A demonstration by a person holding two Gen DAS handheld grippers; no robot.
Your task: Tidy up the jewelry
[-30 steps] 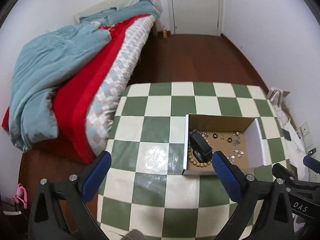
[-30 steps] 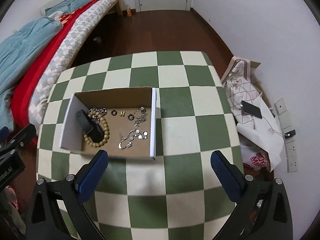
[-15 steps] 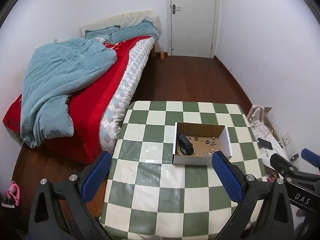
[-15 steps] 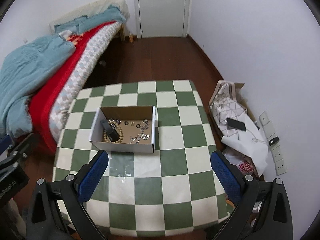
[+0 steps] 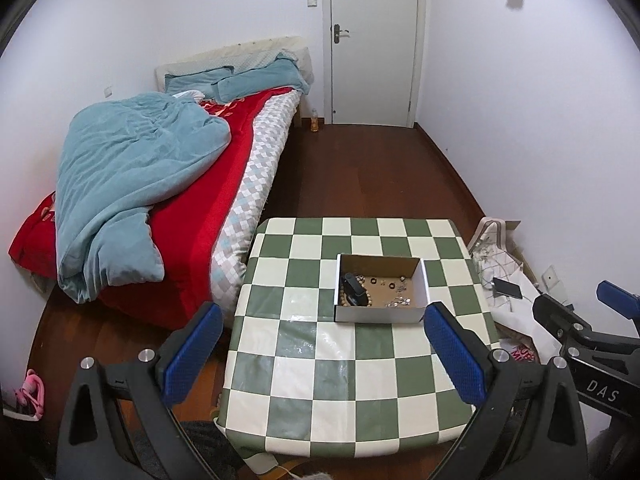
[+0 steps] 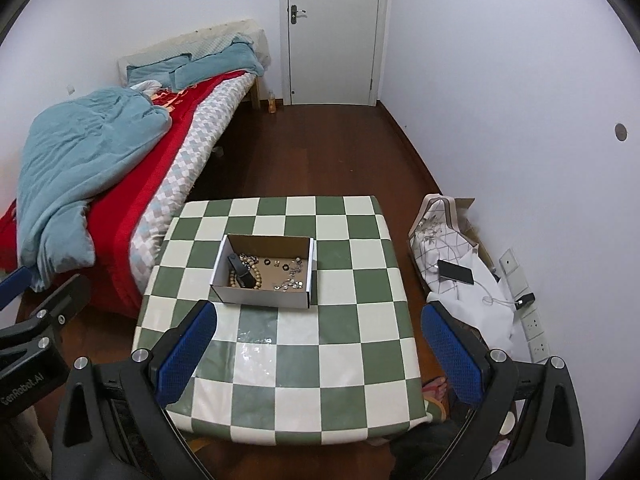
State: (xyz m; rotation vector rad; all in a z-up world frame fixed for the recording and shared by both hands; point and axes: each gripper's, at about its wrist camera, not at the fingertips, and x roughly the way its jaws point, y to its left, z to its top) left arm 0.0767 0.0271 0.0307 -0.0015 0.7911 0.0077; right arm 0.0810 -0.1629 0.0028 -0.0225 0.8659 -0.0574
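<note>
High above the checkered table (image 5: 320, 364), both grippers, left (image 5: 320, 344) and right (image 6: 316, 342), hover with jaws spread wide, holding nothing.

Jewelry box (image 6: 264, 276) (open-topped) on table (image 6: 344, 320)

**Only two bits of lettering you can actually read here**

First one: white capitals "DAS" on the black body of the right gripper (image 5: 600, 300), which pokes into the left wrist view off to the right of the left gripper's (image 5: 320, 330) blue pads.

Second one: pale lettering on the black body of the left gripper (image 6: 24, 292), seen from the right wrist view, off to the left of the right gripper (image 6: 320, 330). It looks like "GenRobot.AI", though the first letter is a bit iffy.

There's red print on a white bag (image 5: 524, 354) on the floor just past the right-hand pad in the left view, too blurry to read.
</note>
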